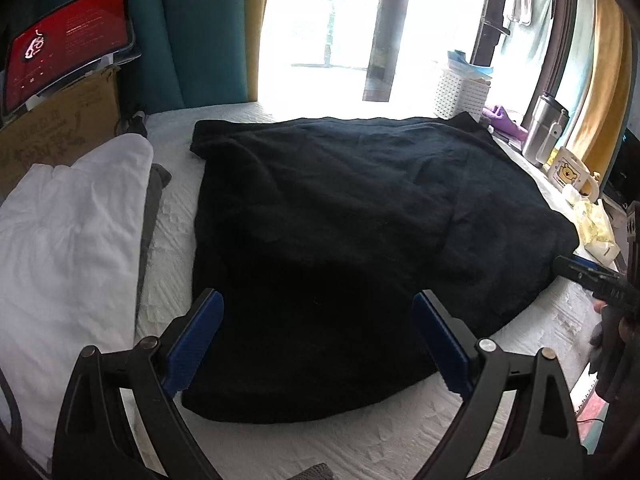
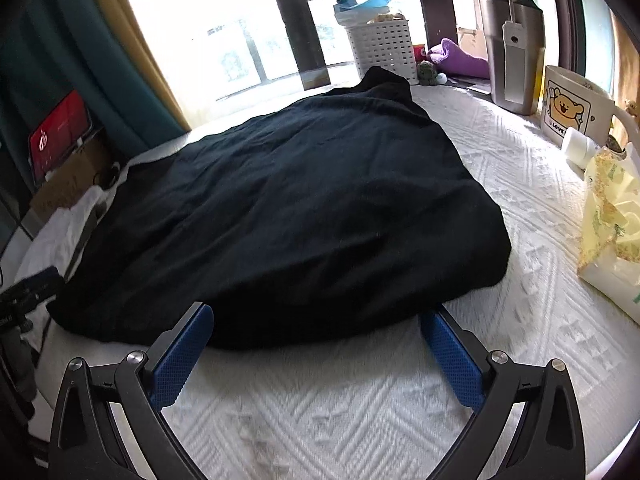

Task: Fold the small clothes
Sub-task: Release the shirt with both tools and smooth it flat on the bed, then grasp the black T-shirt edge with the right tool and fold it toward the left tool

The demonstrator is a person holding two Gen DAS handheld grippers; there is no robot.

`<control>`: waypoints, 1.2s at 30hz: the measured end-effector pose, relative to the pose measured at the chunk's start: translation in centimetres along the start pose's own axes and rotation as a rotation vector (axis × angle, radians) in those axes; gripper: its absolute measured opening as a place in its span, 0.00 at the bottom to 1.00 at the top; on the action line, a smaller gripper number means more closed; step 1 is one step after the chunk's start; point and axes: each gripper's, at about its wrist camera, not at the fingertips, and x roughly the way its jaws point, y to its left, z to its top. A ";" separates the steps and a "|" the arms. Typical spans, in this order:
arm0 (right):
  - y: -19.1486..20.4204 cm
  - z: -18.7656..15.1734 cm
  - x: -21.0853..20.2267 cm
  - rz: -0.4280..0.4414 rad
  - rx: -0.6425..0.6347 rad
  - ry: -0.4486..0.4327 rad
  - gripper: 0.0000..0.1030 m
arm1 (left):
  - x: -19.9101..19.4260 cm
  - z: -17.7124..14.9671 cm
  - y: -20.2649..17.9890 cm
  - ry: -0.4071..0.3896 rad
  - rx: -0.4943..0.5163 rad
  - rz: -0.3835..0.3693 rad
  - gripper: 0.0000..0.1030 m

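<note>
Left wrist view: black garment spread wide on white quilted mattress, partly folded over itself. Left gripper above the near hem, jaws wide apart, nothing held, blue pads flanking the cloth edge. White cloth heaped just beside the garment's left side.

Right wrist view: right gripper at the garment's near edge, jaws spread, empty. White basket, steel tumbler and bear mug beyond.

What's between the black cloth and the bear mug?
Only bare white quilted mattress lies between the black cloth and the bear mug, seen in the right wrist view.
</note>
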 end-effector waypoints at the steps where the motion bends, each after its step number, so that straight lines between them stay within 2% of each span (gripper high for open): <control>1: -0.2 0.3 0.1 0.007 0.012 -0.001 1.00 | 0.1 0.1 0.2 0.000 -0.005 0.002 0.93; 13: -0.8 3.5 2.1 0.091 0.078 0.032 1.00 | 1.7 0.9 2.2 0.015 -0.047 0.020 0.93; 17: -1.0 4.7 3.2 0.144 0.133 0.049 1.00 | 2.3 1.1 2.7 0.027 -0.063 0.025 0.93; 22: -0.3 5.7 4.3 0.158 0.149 0.054 1.00 | 2.6 1.5 3.6 0.030 -0.078 0.041 0.93; 25: -0.6 6.2 4.8 0.191 0.188 0.042 1.00 | 2.5 1.8 4.0 0.030 -0.078 0.051 0.93; 28: -2.2 6.5 4.8 0.242 0.290 0.026 1.00 | 2.3 2.1 4.3 0.027 -0.082 0.067 0.93; 30: -2.9 6.4 4.4 0.231 0.321 0.023 1.00 | 2.2 2.3 4.5 0.025 -0.086 0.076 0.93; 33: -4.0 6.0 3.1 0.134 0.346 -0.007 1.00 | 2.2 2.4 4.7 0.022 -0.091 0.081 0.93; 36: -5.3 6.2 3.2 0.164 0.380 -0.019 1.00 | 2.6 2.5 4.4 0.029 -0.088 0.083 0.93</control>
